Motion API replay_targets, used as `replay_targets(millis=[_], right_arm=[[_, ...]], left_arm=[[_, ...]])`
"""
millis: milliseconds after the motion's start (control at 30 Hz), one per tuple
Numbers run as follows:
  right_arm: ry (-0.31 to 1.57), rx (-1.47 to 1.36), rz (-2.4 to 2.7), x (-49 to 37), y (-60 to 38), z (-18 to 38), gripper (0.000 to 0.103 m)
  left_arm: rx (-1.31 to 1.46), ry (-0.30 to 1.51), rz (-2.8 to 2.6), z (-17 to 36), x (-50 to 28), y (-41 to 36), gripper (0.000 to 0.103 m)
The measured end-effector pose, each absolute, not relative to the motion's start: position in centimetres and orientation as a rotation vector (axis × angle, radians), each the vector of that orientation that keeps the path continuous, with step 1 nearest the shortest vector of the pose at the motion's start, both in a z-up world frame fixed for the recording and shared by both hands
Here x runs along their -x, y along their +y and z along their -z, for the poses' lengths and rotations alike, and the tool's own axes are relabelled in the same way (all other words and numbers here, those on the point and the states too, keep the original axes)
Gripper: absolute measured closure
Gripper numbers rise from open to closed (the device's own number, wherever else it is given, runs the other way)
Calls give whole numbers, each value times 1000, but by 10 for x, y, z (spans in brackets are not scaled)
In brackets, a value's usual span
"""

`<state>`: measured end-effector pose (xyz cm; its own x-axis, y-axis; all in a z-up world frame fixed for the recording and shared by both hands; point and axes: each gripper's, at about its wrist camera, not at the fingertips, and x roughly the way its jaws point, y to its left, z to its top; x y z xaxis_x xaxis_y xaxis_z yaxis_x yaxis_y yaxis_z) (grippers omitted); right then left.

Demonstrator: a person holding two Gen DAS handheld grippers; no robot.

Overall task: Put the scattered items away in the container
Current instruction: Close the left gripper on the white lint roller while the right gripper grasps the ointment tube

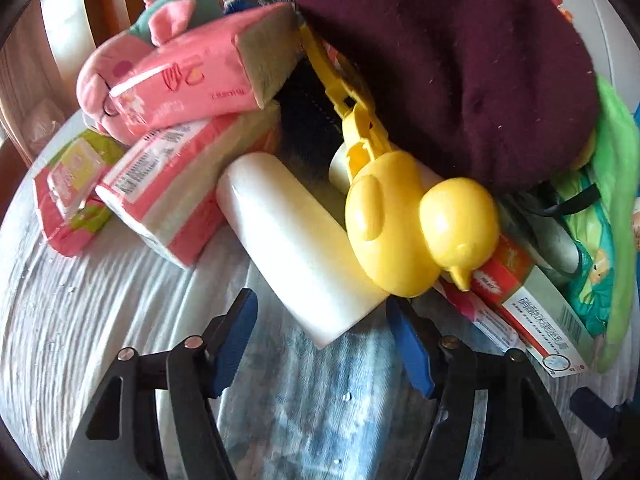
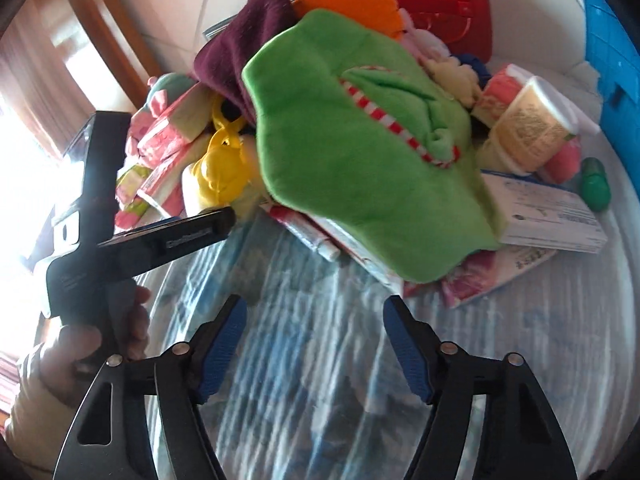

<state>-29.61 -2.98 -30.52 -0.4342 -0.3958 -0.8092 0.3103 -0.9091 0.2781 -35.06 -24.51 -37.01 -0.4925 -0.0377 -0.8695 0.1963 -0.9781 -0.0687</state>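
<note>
Both empty and spread wide: left gripper [image 1: 322, 310] just short of white bottle [image 1: 296, 240] beside yellow duck toy [image 1: 404, 220], right gripper [image 2: 314, 314] near green plush [image 2: 360, 148], blue container [image 2: 612, 64] far right.

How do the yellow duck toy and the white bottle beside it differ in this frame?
The duck toy is bright yellow with rounded body and head; the bottle is plain white and cylindrical. The duck has a long handle running up under the maroon cloth; the bottle has none. The bottle lies on its side on the table; the duck rests partly on it. Both sit just ahead of the open left tongs, ungrasped.
</note>
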Motion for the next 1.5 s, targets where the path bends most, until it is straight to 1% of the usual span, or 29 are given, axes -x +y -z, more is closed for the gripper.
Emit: replay_targets(millis=[33,67,100,133,167,200,233,267,333,433,533,567,633,667,700,833,867,900,933,967,1000,1100,1167,1233,1333,1500], right_arm=[[-108,-1361,2345,299,-39,310,38],[-90,-1358,2348,303,-46,315,40],[-67,-1349,2362,306,-52,318,42],[-53,-1339,2376,310,-56,322,43],[-54,-1339,2379,315,-59,325,46],[-57,-1345,2381,320,-62,329,49],[-46,-1342,2397,324,-64,331,57],[-21,-1327,2425,326,-66,332,57],[-6,-1300,2430,331,-70,336,59],[49,-1278,2444,336,-80,340,59],[-9,-1285,2368,334,-83,342,59],[-27,-1282,2356,331,-82,340,59],[-20,-1275,2374,327,-78,337,57],[-24,-1273,2382,327,-77,335,57],[-30,-1277,2386,329,-74,335,57],[-43,-1299,2393,337,-70,335,57],[-41,-1296,2389,337,-70,335,57],[-35,-1291,2380,338,-72,335,57],[-24,-1285,2369,340,-76,335,57],[-11,-1278,2361,341,-78,336,56],[1,-1271,2353,341,-81,337,56],[18,-1248,2320,346,-93,340,57],[54,-1235,2320,348,-104,341,55],[98,-1248,2316,349,-112,340,57],[109,-1269,2288,344,-116,338,58],[150,-1254,2326,344,-118,338,58]], left_arm=[[-1486,209,2606,372,352,-244,41],[-1477,165,2631,374,351,-240,51],[-1464,126,2647,375,349,-238,53],[-1457,130,2663,376,345,-239,55],[-1453,141,2676,377,339,-241,60],[-1453,137,2686,378,333,-243,67],[-1453,132,2691,378,326,-246,73],[-1456,135,2689,379,319,-250,83],[-1461,149,2678,380,307,-261,84],[-1484,174,2675,378,297,-274,84],[-1454,224,2711,361,296,-276,84],[-1436,238,2733,353,298,-274,82],[-1398,256,2771,341,306,-268,58],[-1383,251,2771,340,312,-264,33],[-1359,239,2769,340,319,-260,26],[-1394,183,2717,370,352,-245,26],[-1425,163,2681,382,356,-243,30],[-1440,149,2643,391,359,-245,42],[-1439,142,2619,399,357,-249,51],[-1412,171,2641,402,352,-255,57],[-1410,176,2637,404,348,-260,59],[-1437,224,2643,410,334,-275,59],[-1452,199,2645,414,325,-276,59],[-1471,189,2645,419,314,-276,59],[-1492,190,2648,426,302,-274,59],[-1486,163,2637,439,316,-267,59]])
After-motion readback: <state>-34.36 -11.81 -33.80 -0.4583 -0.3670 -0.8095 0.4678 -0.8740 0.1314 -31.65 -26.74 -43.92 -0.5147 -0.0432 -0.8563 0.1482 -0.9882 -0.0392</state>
